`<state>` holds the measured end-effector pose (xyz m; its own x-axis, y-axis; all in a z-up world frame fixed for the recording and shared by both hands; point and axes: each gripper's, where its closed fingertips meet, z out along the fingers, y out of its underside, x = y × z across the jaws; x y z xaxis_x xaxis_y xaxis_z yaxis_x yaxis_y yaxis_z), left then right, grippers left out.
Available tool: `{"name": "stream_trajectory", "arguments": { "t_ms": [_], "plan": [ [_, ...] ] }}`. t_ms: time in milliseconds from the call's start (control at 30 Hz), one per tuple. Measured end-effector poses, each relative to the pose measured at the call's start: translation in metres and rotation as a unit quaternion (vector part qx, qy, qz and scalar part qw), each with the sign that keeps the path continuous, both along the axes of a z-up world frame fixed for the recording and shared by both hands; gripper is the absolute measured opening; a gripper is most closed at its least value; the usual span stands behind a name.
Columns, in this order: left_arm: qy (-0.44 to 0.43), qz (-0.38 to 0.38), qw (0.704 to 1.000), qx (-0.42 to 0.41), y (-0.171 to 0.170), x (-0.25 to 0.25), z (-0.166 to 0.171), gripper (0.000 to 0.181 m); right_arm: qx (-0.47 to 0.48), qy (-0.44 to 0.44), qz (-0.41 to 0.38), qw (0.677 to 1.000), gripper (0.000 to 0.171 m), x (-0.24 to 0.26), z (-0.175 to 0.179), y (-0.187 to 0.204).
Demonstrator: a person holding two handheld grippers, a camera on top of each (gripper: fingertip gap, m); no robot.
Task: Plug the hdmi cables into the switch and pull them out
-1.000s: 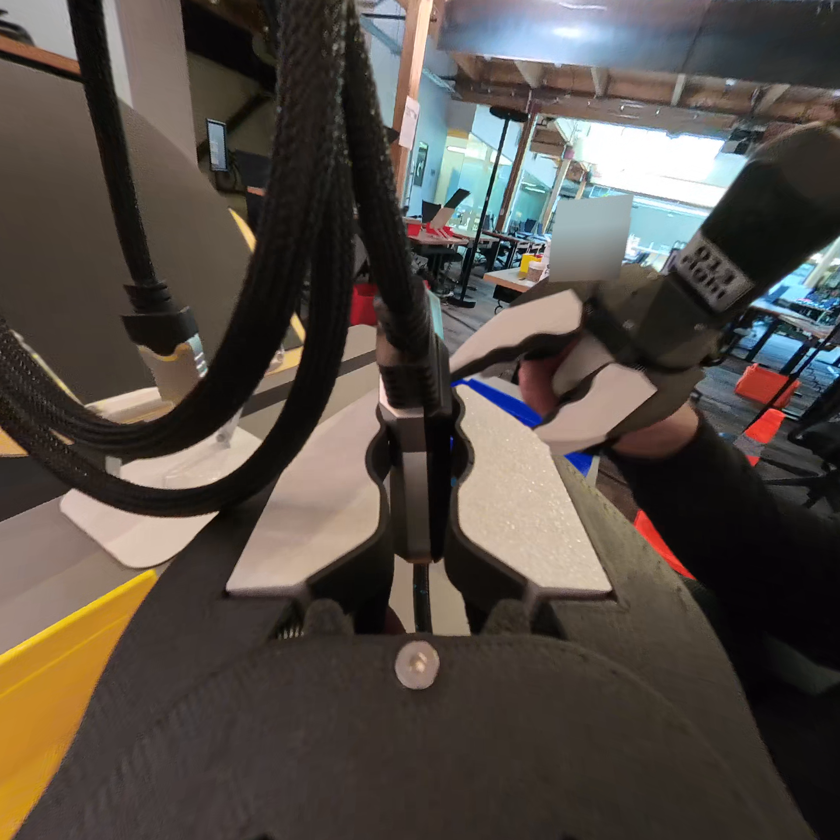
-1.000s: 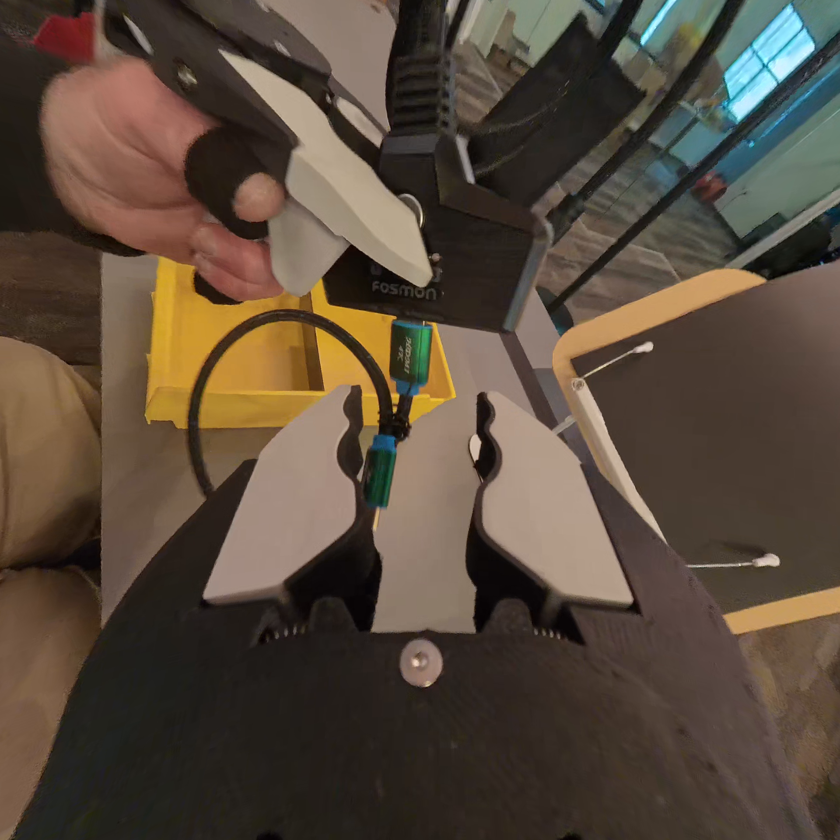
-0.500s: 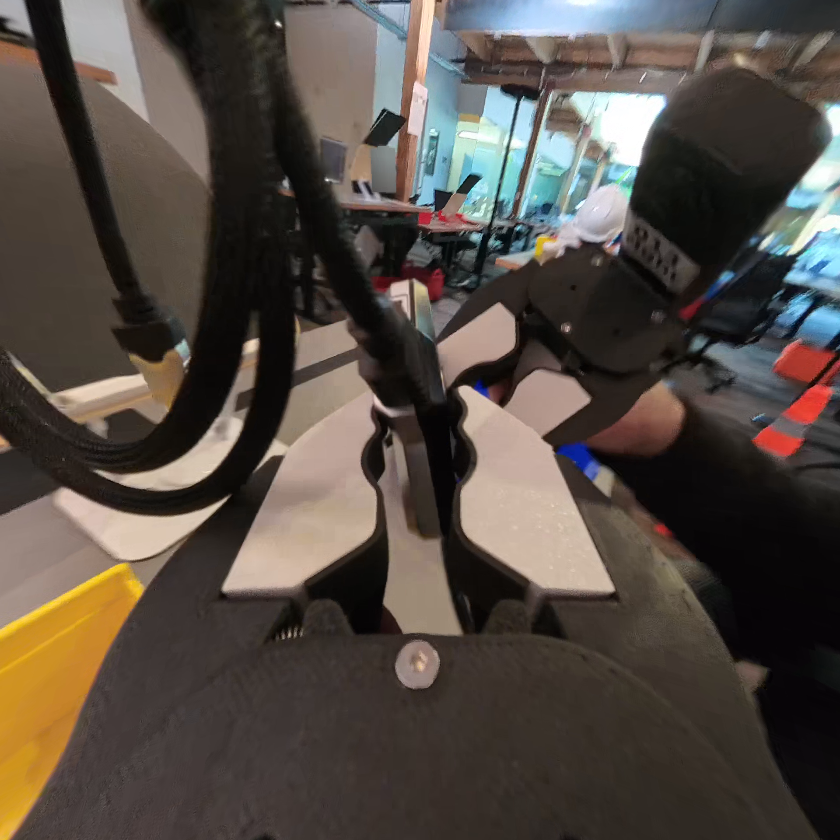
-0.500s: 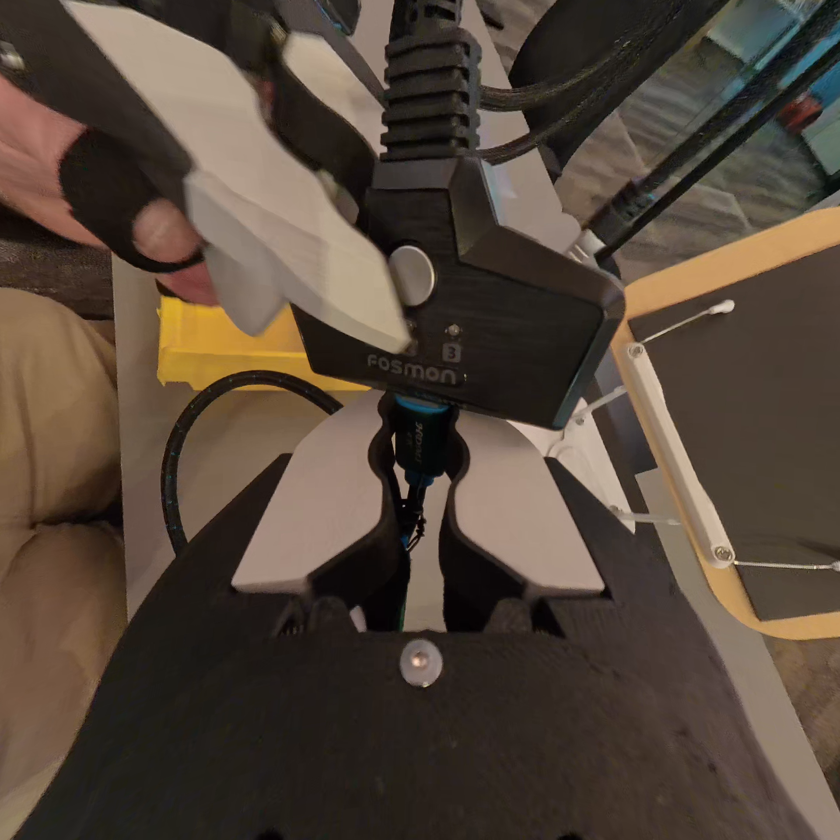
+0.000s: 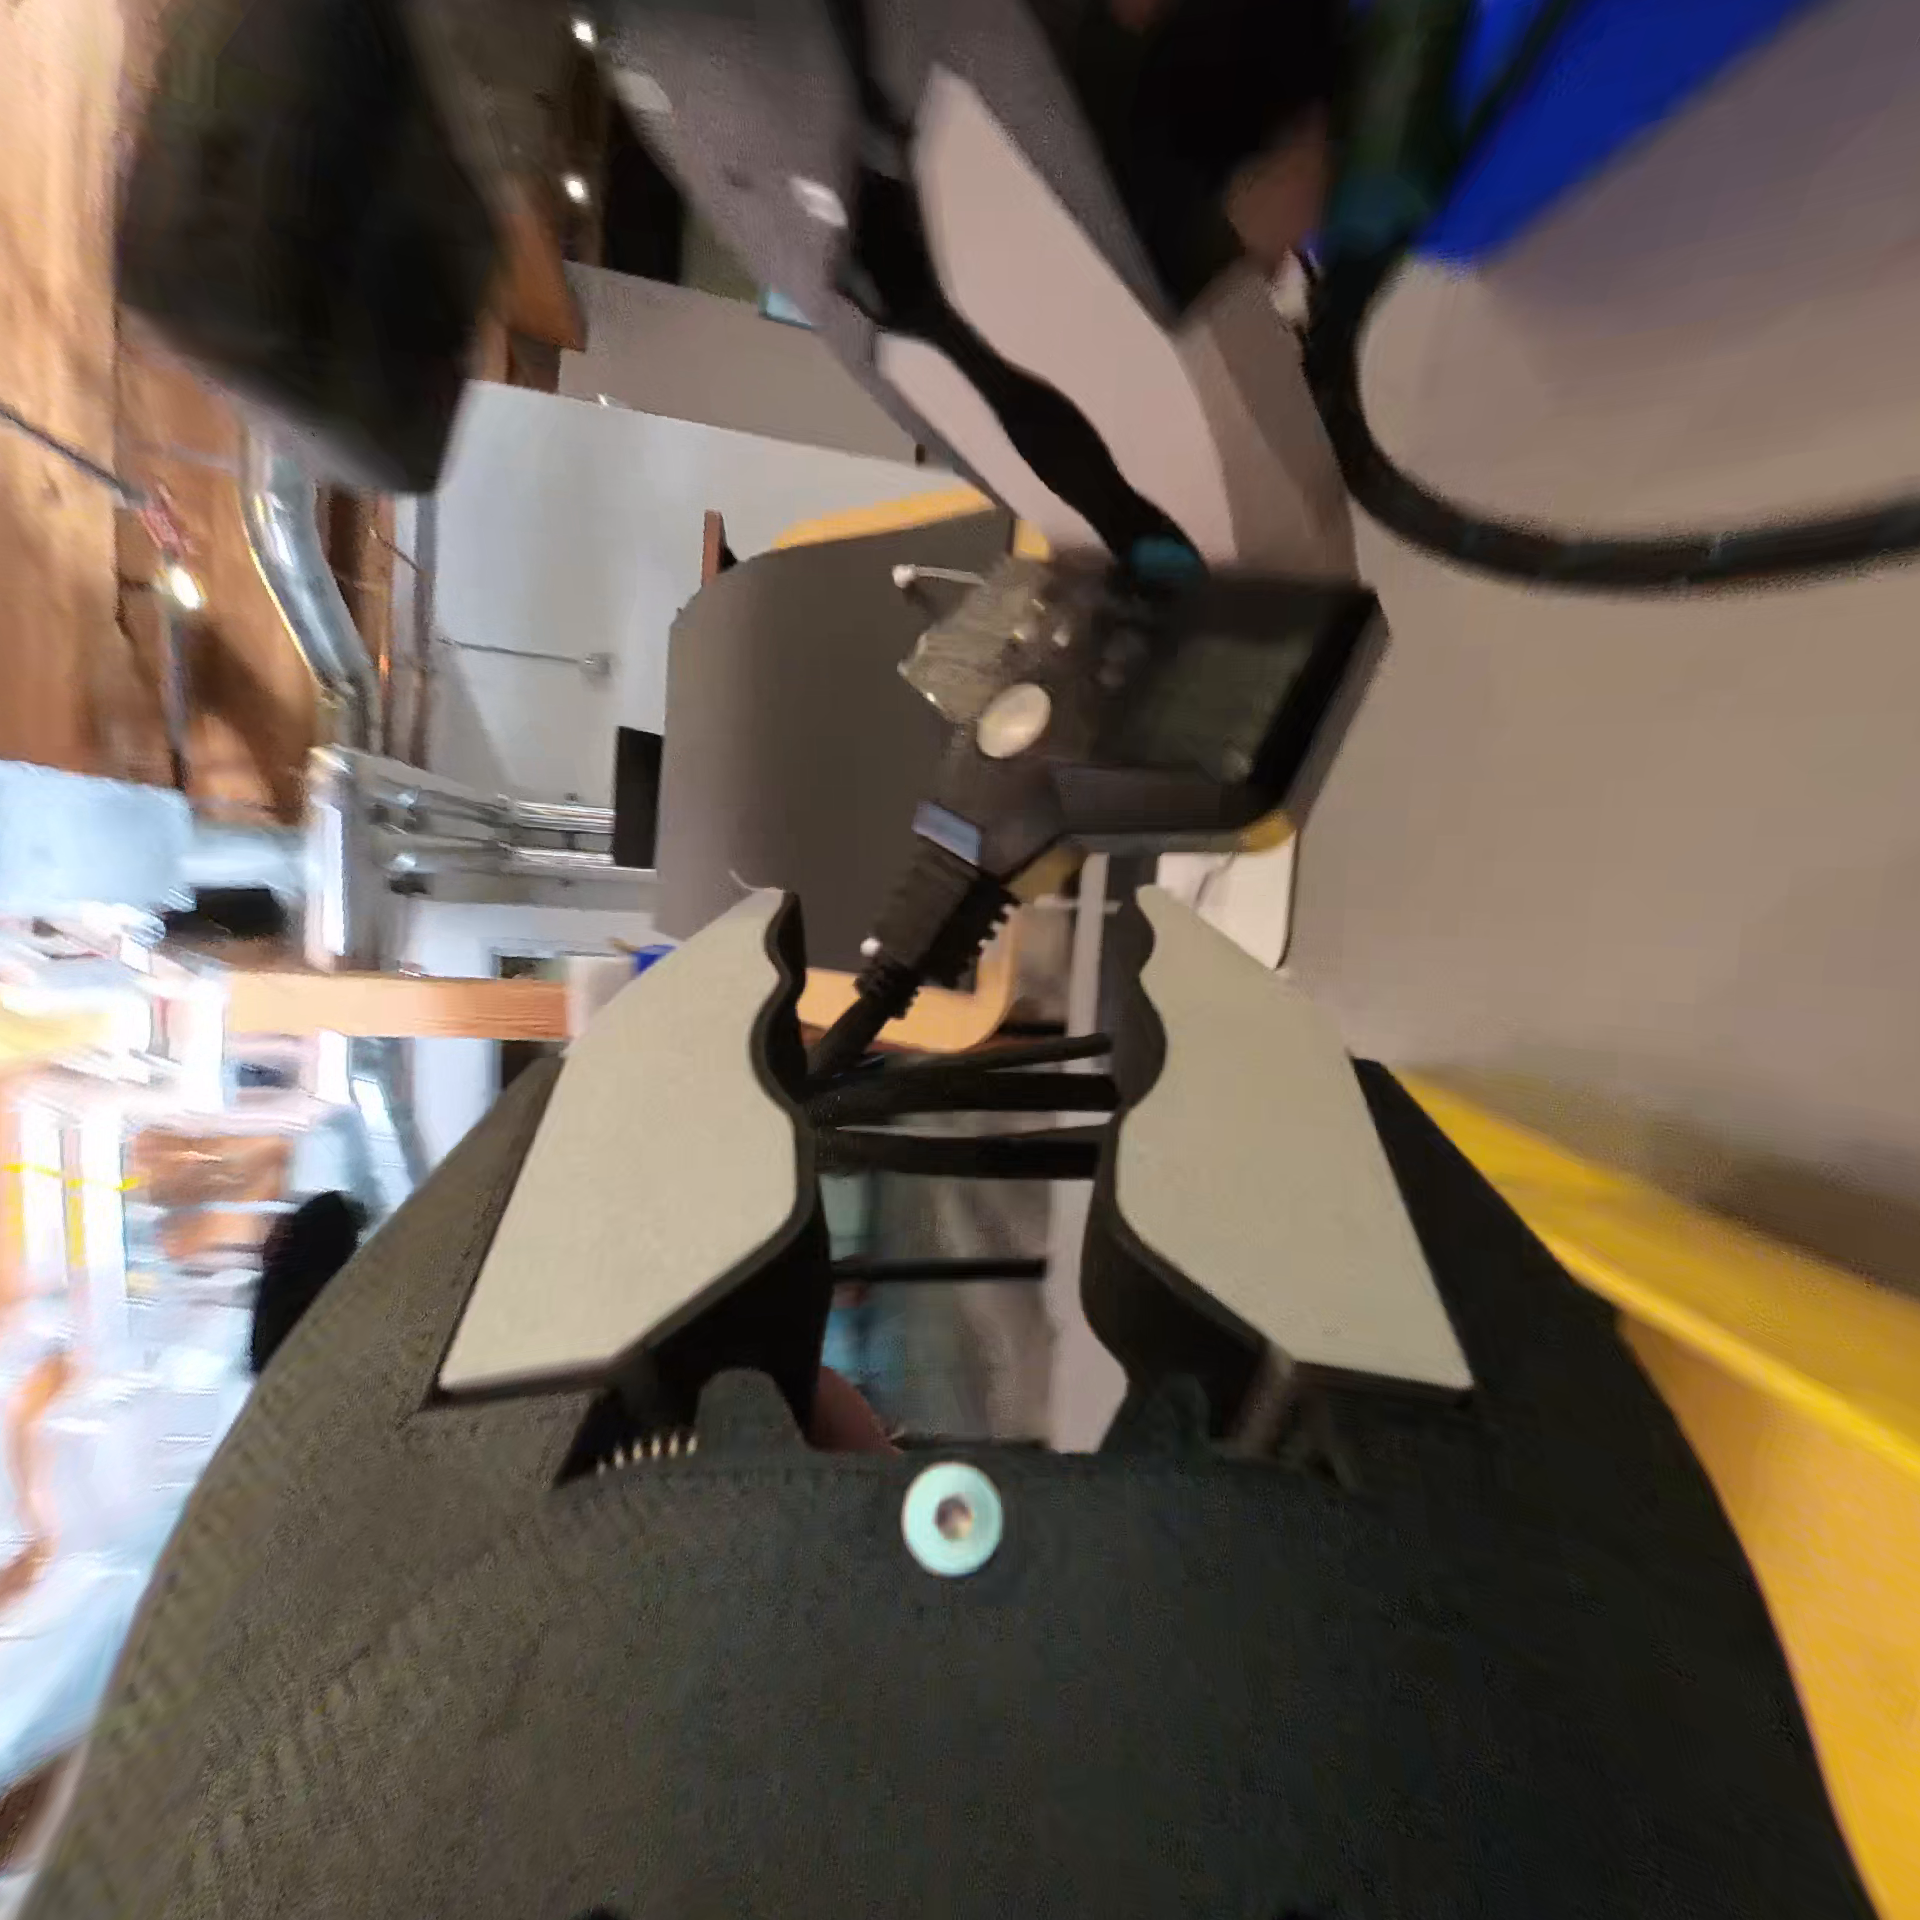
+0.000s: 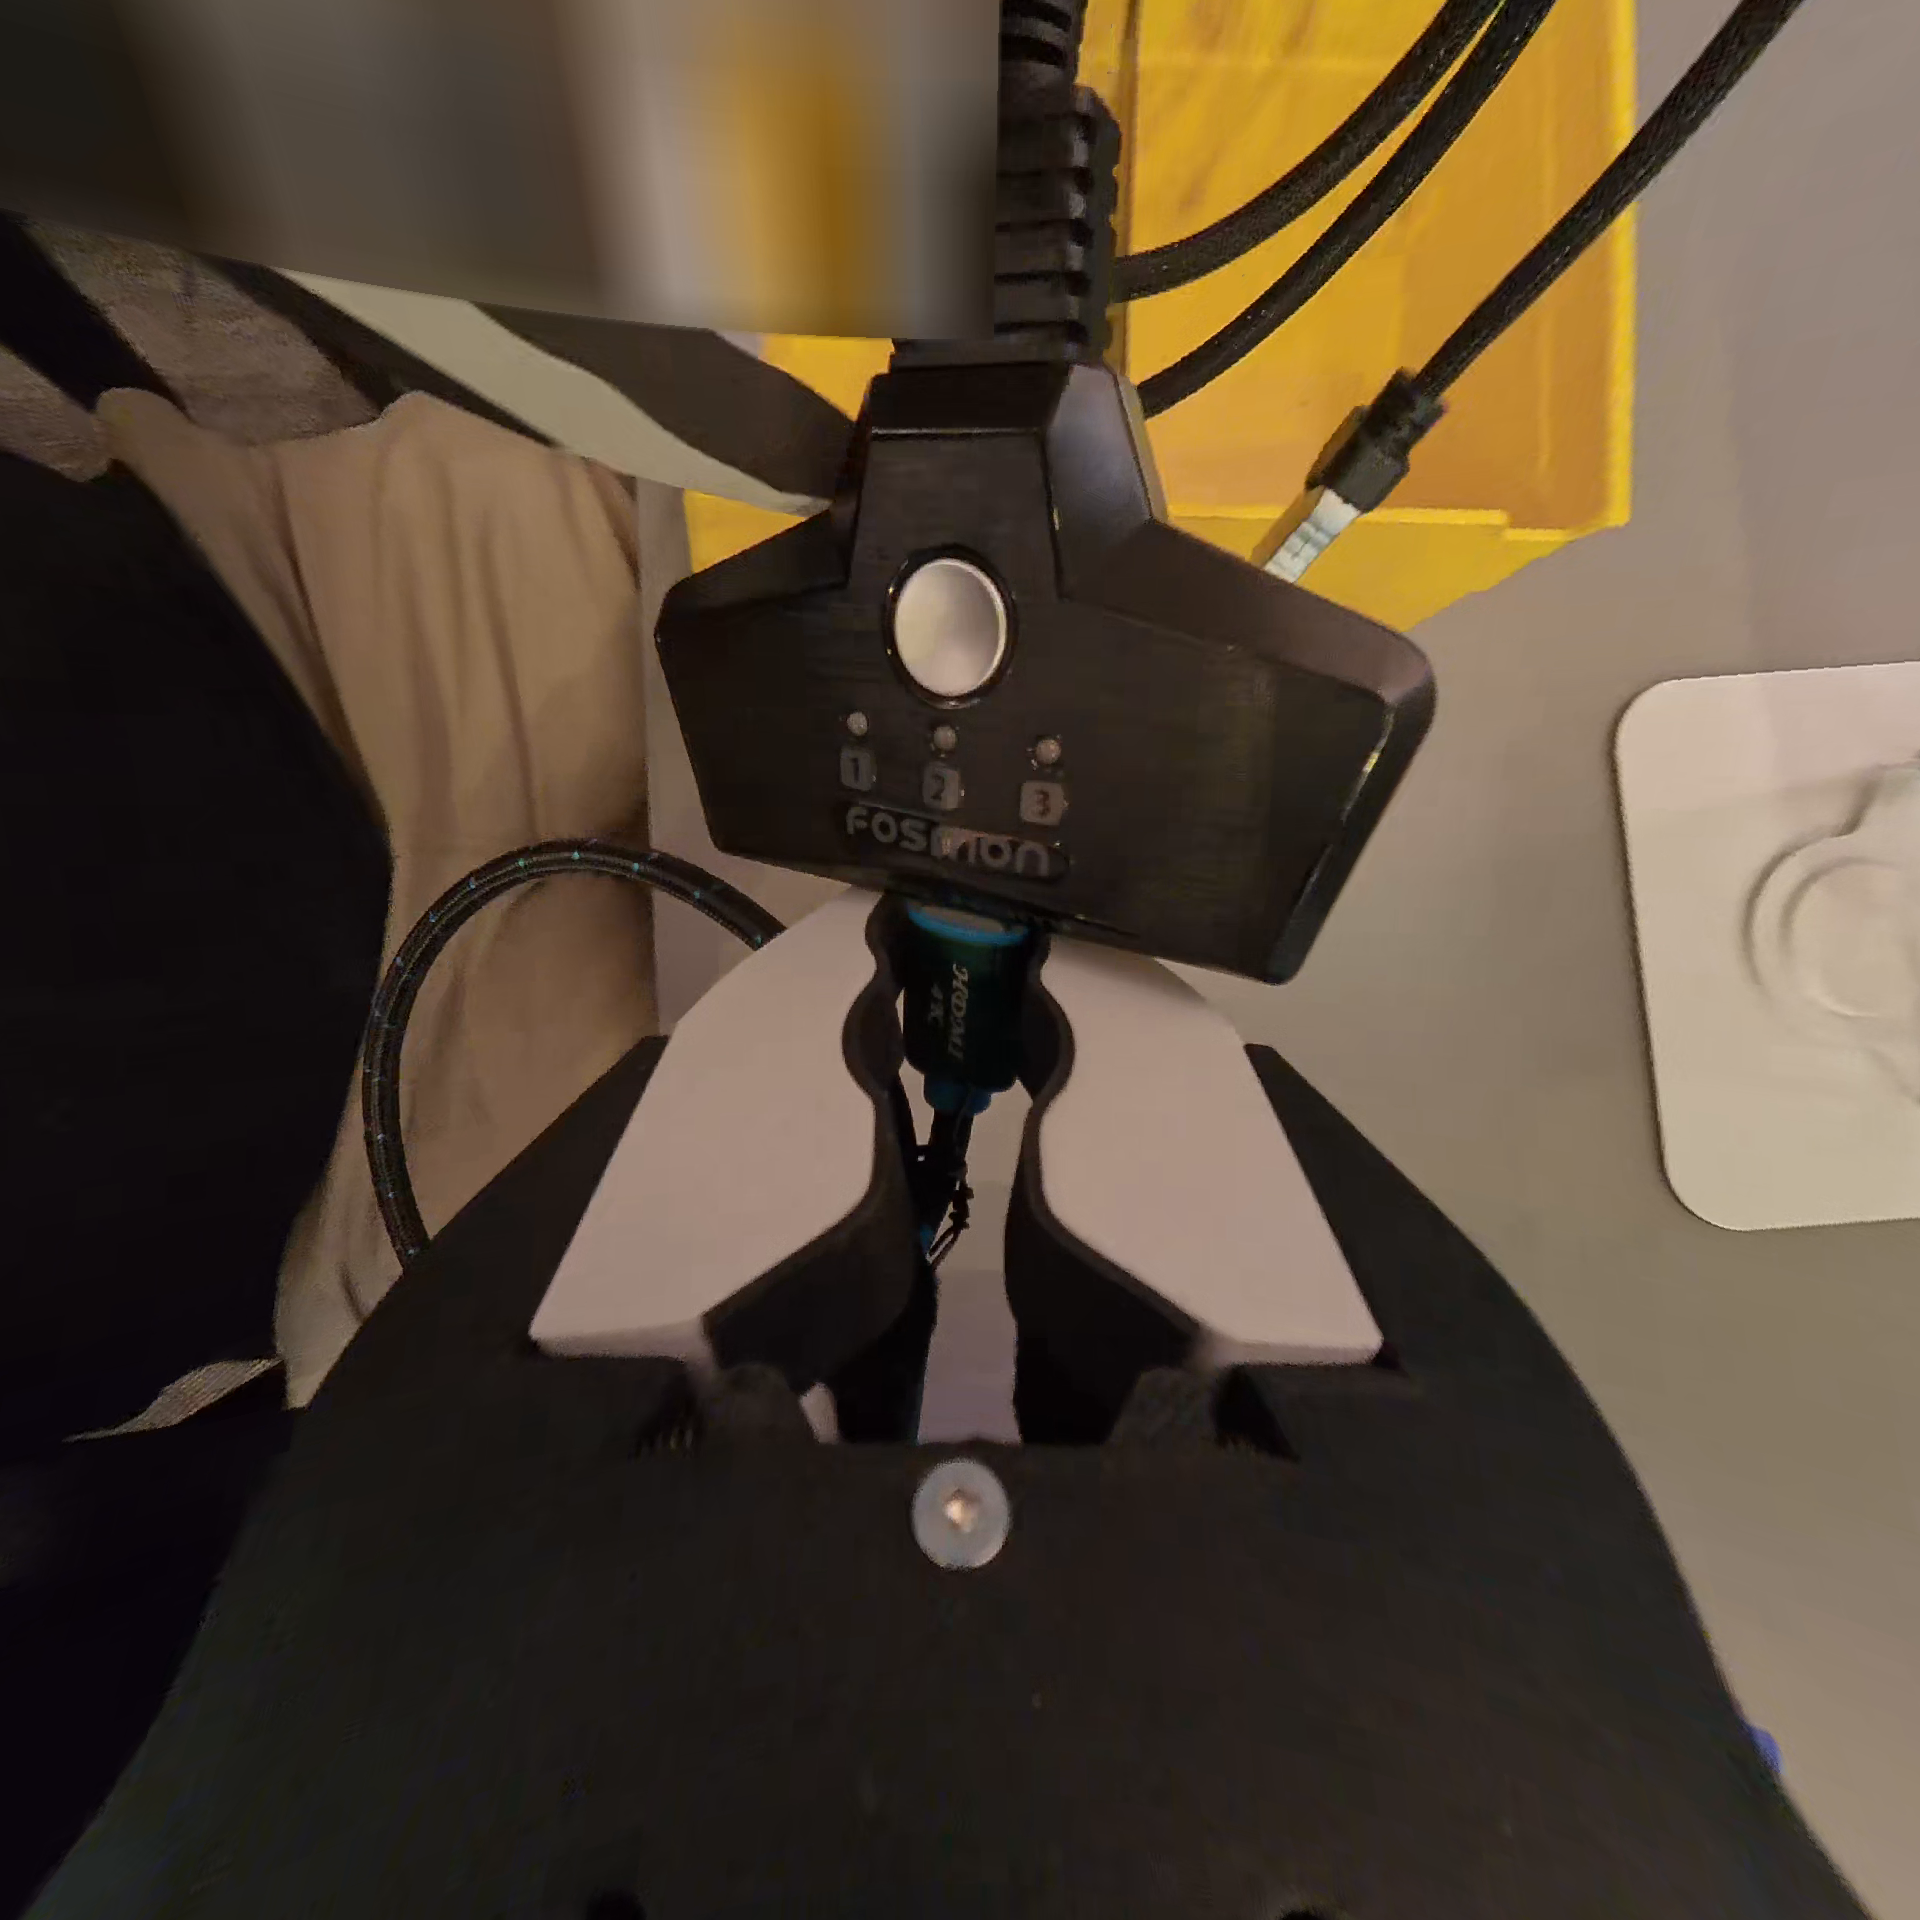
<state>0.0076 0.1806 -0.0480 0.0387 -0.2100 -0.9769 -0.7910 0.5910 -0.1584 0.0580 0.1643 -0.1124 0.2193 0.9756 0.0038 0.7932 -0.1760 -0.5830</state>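
Below the black switch [image 6: 1044,727], the right gripper [image 6: 961,1023] pinched the green HDMI plug [image 6: 961,997] seated in its port, while the left gripper [image 5: 961,1023] gaped open, holding nothing. Unsupported above the bench [image 6: 1558,1455], the switch could twist and jam the plug.

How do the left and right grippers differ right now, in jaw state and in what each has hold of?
The left gripper is open with nothing held, only black cables crossing its gap; the right gripper is shut on the green HDMI plug. The left sits back from the switch, near its cable end; the right is against the switch's port edge, where the plug is seated. Both have pale grey fingers on black bodies.
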Motion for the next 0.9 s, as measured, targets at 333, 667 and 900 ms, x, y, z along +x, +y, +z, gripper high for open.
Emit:
{"name": "stream_trajectory", "arguments": {
  "t_ms": [333, 667, 900],
  "plan": [
    [0.21, -0.067, 0.961, 0.167, -0.013, 0.022, -0.035, 0.037, -0.075, -0.004, 0.06, 0.995, 0.016, -0.014, -0.015, -0.026],
    [0.189, -0.014, 0.975, 0.116, 0.006, 0.012, -0.037, 0.021, 0.09, -0.033, 0.035, 0.995, 0.029, -0.015, 0.001, 0.002],
    [0.168, 0.016, 0.983, 0.074, 0.013, 0.008, -0.021, 0.021, 0.222, -0.108, 0.012, 0.969, 0.016, -0.018, 0.006, 0.02]
  ]
}}
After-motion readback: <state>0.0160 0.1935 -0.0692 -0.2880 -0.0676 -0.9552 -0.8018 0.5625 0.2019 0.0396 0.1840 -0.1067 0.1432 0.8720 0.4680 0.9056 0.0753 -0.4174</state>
